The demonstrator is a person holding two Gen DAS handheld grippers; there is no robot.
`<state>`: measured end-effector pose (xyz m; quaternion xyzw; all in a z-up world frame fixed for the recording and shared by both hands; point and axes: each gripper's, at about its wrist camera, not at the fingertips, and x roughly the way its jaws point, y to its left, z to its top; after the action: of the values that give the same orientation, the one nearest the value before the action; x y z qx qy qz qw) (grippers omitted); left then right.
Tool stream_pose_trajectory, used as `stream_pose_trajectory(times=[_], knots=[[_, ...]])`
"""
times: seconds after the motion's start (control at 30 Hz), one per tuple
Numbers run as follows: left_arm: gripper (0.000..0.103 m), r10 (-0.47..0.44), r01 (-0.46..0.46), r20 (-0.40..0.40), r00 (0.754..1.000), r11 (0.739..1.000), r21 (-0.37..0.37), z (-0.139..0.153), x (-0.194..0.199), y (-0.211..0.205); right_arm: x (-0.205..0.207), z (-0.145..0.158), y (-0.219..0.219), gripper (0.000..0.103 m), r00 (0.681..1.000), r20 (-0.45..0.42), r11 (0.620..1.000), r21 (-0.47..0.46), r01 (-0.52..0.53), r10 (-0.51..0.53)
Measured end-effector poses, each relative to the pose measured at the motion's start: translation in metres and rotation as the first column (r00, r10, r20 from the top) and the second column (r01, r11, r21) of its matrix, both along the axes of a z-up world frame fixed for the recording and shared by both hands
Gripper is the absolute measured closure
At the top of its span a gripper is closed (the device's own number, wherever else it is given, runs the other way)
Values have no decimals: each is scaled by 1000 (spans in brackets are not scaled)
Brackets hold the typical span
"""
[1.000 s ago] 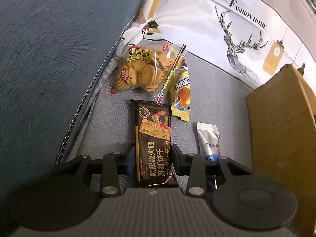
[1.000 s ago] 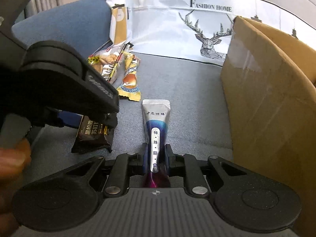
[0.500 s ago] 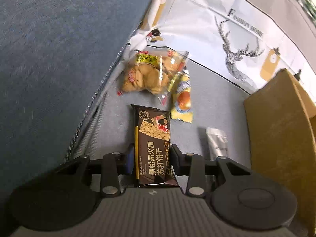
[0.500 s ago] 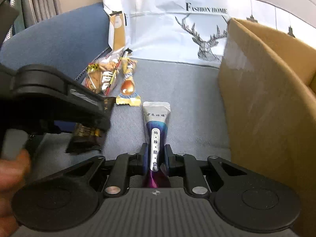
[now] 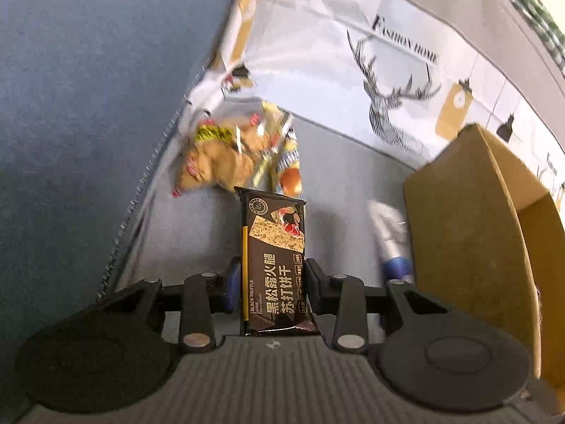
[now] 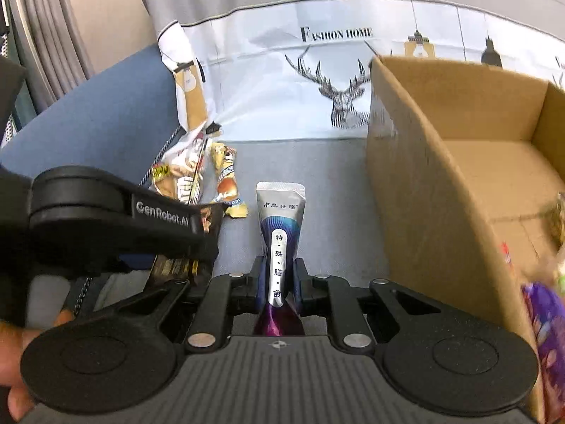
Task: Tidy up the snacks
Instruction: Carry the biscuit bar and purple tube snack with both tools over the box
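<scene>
Brown cardboard box waits at the right while both claws carry a snack apiece.

The left gripper is clamped on the black cracker pack, and the right gripper is pinched tight on the slim silver-and-blue sachet; both packets look clear of the grey sofa seat. This seems to be the carry step: next, each hand must swing over the box's near wall and let go inside. The box already holds a few wrappers at its right end, too blurred to name. The clear biscuit bag and a small yellow packet remain on the seat near the corner.
</scene>
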<state>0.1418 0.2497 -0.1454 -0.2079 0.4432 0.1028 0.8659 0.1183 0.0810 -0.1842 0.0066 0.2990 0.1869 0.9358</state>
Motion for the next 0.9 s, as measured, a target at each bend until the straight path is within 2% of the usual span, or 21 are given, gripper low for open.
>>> stream_pose_trajectory(times=[0.1, 0.2, 0.33, 0.43, 0.53, 0.6, 0.67, 0.77, 0.83, 0.87, 0.9], knots=[[62, 66, -64, 18, 998, 994, -89, 8, 0, 6, -4, 11, -3, 87, 999, 34, 1000, -5, -7, 8], [62, 75, -74, 62, 995, 997, -29, 24, -1, -2, -3, 29, -6, 87, 999, 46, 1000, -12, -10, 11], [62, 90, -85, 105, 990, 995, -52, 36, -4, -6, -3, 56, -14, 87, 996, 90, 999, 32, -27, 24], [62, 78, -76, 137, 987, 997, -21, 49, -4, -11, -16, 55, -28, 87, 986, 164, 998, 53, -33, 23], [62, 95, -95, 135, 986, 995, -8, 59, -2, -15, -16, 52, -43, 87, 993, 115, 991, 136, -15, -1], [62, 109, -108, 133, 985, 994, -17, 63, -3, -18, -18, 58, -45, 87, 992, 129, 990, 137, -34, 16], [62, 109, -110, 145, 983, 994, -4, 63, -6, -23, -20, 65, -51, 87, 989, 149, 989, 141, -38, 16], [62, 62, -68, 179, 982, 997, 31, 52, -12, -34, -19, 73, -59, 87, 986, 167, 985, 169, -39, 10], [62, 65, -65, 145, 987, 998, -2, 44, -6, -36, -20, 77, -63, 87, 980, 201, 986, 163, -42, 8], [62, 60, -56, 152, 987, 998, -28, 45, -4, -36, -21, 78, -66, 87, 976, 220, 987, 158, -41, 5], [62, 30, -27, 177, 984, 999, -18, 49, -2, -40, -22, 78, -68, 87, 972, 233, 986, 160, -42, 4]])
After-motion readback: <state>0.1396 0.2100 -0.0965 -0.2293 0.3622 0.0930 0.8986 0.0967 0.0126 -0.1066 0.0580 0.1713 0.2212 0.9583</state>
